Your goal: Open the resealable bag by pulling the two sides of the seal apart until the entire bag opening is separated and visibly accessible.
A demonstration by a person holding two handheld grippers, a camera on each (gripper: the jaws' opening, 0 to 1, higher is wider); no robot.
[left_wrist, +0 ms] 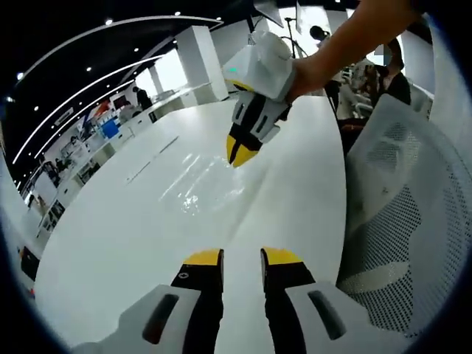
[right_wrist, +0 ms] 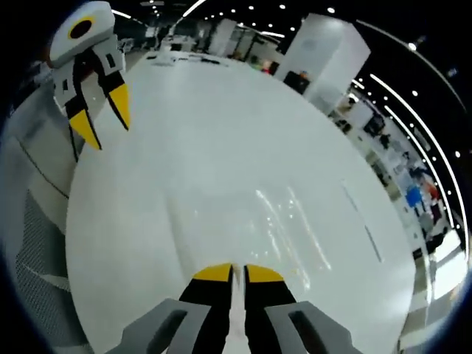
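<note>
The left gripper (left_wrist: 241, 257) hangs over the white table (left_wrist: 110, 243) with its 2 yellow-tipped jaws apart and nothing between them. Ahead of it lies the clear resealable bag (left_wrist: 193, 179), flat on the table and visible mostly as glare and faint creases. At the bag's far edge the right gripper (left_wrist: 241, 147) comes down from a person's hand (left_wrist: 306, 74), its yellow tips pressed together on the edge of the plastic. A white mesh chair (left_wrist: 402, 221) stands to the right of the left gripper's jaws.

In the right gripper view, the right gripper (right_wrist: 238, 273) has its 2 jaws drawn together, a thin strip of the bag's edge pinched in the narrow slit between them. The rest of the resealable bag (right_wrist: 287, 221) spreads forward from the tips across the table (right_wrist: 221, 118). The left gripper (right_wrist: 103, 118) hangs at the upper left, well apart from the bag, with its tips spread.
</note>
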